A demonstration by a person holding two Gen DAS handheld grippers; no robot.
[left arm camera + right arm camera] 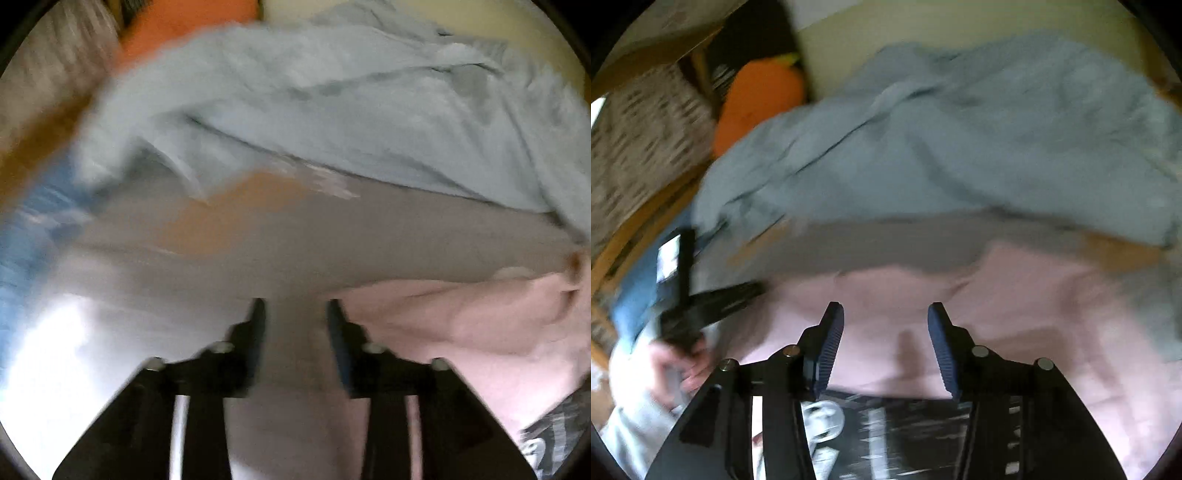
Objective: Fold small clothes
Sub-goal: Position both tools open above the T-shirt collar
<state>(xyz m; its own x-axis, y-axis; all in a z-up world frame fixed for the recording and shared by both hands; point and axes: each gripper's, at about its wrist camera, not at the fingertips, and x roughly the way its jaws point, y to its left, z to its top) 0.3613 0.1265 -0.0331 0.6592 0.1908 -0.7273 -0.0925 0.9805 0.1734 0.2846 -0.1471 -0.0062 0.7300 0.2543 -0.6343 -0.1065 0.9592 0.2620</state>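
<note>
Pink garment [960, 306]: lay directly under the right gripper [885, 314], spreading to 3 o'clock.
Left gripper [295, 306]: held over bare table [295, 240]; pink cloth at 3 o'clock.
Jaws: both pairs spread, nothing pinched.
Nearer hand: right, judged.
Blue garment [960, 147]: heaped at 12 o'clock, long axis crosswise.
Obstruction: none seen.

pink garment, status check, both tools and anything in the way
Left tool open, empty. Right tool open, empty, over pink garment. Light blue garment heaped behind it, not folded.
</note>
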